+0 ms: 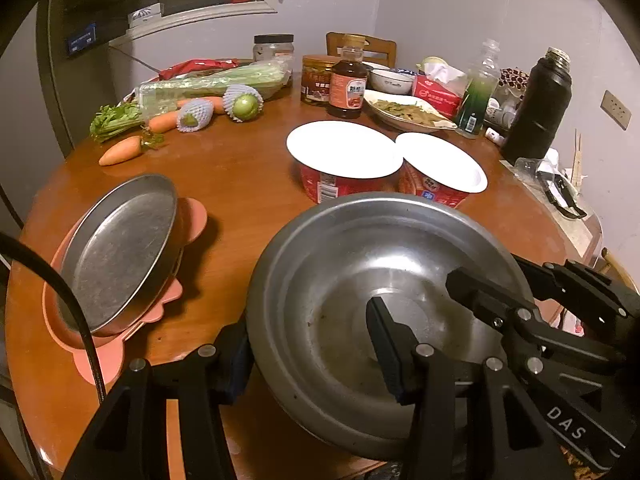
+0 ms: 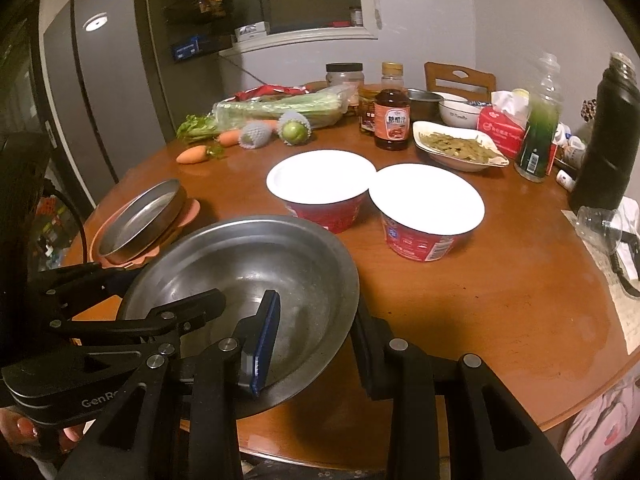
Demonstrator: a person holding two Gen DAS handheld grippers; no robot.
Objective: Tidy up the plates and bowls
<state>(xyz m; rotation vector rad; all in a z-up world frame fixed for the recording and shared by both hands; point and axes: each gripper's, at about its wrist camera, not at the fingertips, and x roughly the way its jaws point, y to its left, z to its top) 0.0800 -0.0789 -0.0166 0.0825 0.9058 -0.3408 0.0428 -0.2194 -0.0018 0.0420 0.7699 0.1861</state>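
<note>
The table (image 2: pixel 500 300) has bare wood right of the bowl (image 2: pixel 256 276), which sits mouth-up at its near edge. Each gripper, left (image 1: pixel 316 360) and right (image 2: pixel 316 344), straddles the rim, seemingly clamping it. A tilted pan (image 1: pixel 120 256) lies left.

The steel bowl (image 1: pixel 360 280) and tilted pan (image 1: pixel 120 248) are dull grey; the tray (image 1: pixel 192 220) beneath is salmon pink. Two red tubs (image 2: pixel 420 240) carry plain white lids on the reddish-brown table (image 2: pixel 500 300). Carrots (image 1: pixel 120 151) are orange.

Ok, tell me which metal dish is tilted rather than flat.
The shallow round metal pan leaning on the pink plastic tray; the large steel bowl sits gripped between both grippers.
</note>
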